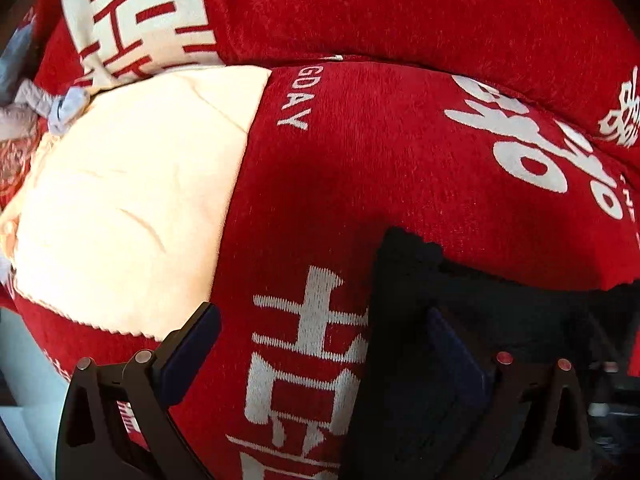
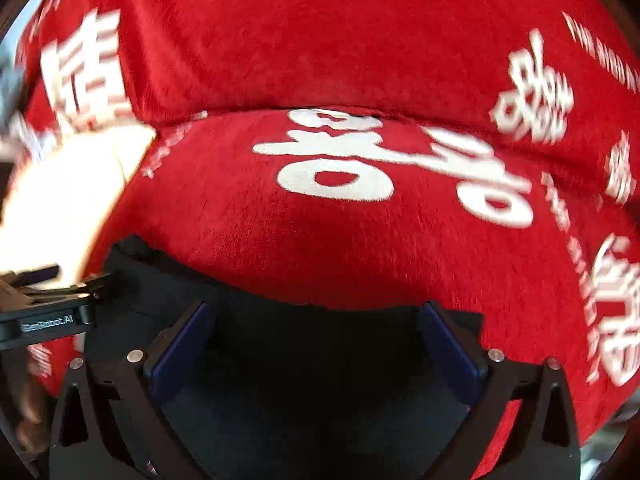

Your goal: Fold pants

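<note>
A home is showing here, most likely a sofa or a bed. A plush red cover (image 1: 400,12) printed with large white characters is filling nearly the whole frame in both views, bulging like padded cushions with a seam running across the middle. A cream quilted cushion (image 1: 132,200) is lying at the left, and crumpled grey cloth (image 1: 24,100) is bunching at the upper left edge.

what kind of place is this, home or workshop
Probably a home, likely a bed or sofa: a soft red blanket with white lettering, a cream cloth on it, and black pants to fold. Little else shows.
</note>
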`<action>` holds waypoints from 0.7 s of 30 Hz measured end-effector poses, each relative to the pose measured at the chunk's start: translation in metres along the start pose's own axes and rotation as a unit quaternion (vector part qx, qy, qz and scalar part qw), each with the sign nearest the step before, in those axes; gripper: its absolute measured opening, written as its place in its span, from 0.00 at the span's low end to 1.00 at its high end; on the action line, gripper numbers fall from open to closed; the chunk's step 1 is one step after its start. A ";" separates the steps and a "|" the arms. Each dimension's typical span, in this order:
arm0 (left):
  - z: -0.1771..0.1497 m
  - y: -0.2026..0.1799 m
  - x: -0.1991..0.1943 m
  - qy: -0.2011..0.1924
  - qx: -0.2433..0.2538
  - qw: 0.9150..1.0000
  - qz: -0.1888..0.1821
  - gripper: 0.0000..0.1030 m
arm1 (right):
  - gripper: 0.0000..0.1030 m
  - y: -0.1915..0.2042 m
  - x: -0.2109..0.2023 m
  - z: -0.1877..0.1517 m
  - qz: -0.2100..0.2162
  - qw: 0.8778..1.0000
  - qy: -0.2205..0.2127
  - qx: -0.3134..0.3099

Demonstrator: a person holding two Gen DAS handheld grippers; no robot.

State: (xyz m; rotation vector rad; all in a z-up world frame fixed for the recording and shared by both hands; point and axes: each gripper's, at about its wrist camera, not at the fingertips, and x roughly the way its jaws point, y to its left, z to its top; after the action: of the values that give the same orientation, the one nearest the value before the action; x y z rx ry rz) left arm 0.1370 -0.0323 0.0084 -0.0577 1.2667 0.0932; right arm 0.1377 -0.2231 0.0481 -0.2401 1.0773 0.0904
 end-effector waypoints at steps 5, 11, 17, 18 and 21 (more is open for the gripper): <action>-0.002 0.019 0.001 0.012 -0.006 0.999 -0.051 1.00 | 1.00 -0.031 0.013 -0.007 -0.022 0.999 0.016 0.029; -0.050 0.038 -0.037 -0.011 -0.014 0.993 -0.115 1.00 | 1.00 -0.056 -0.041 -0.040 0.010 0.996 -0.011 0.090; -0.100 0.015 -0.040 -0.028 0.041 0.997 -0.065 1.00 | 1.00 0.001 -0.064 -0.100 0.010 0.999 -0.045 0.019; -0.103 0.013 -0.037 -0.026 0.046 0.997 -0.055 1.00 | 1.00 0.009 -0.055 -0.108 -0.004 0.999 -0.034 0.004; -0.110 0.019 -0.035 -0.022 0.042 0.997 -0.061 1.00 | 1.00 0.002 -0.043 -0.128 -0.002 0.999 -0.029 0.021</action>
State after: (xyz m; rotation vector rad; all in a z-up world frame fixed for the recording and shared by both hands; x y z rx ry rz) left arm 0.0202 -0.0253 0.0092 -0.0599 1.2189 -0.0629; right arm 0.0067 -0.2494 0.0280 -0.2011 1.0206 0.0705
